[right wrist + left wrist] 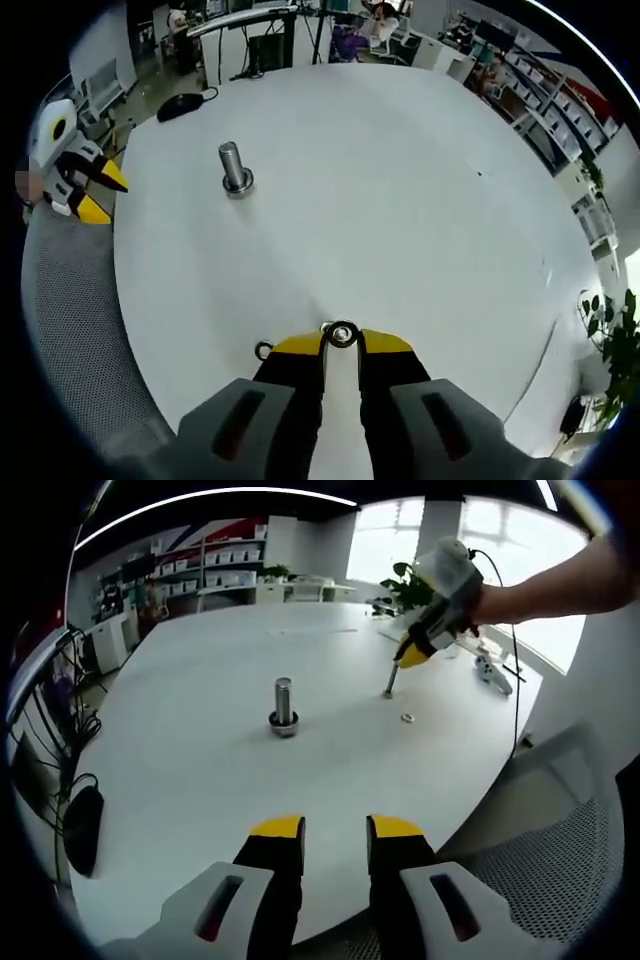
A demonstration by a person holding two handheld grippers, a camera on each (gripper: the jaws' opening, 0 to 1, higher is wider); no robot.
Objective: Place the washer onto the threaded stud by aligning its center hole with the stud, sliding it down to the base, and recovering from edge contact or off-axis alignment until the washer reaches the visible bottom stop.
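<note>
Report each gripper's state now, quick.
Left gripper: open, jaws apart, holding nothing, above the table edge.
Right gripper: jaws nearly together around the top of the small stud; whether they actually clamp it cannot be told.

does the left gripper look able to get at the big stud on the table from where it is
Probably yes: the left gripper is open, and only bare white table lies between it and the upright threaded stud.

A large round white table (200, 780) fills the room's middle, a grey mesh chair (560, 820) at its edge. Shelving (215, 565) lines the far wall; bright windows (500, 540) stand behind a potted plant (405, 580).
</note>
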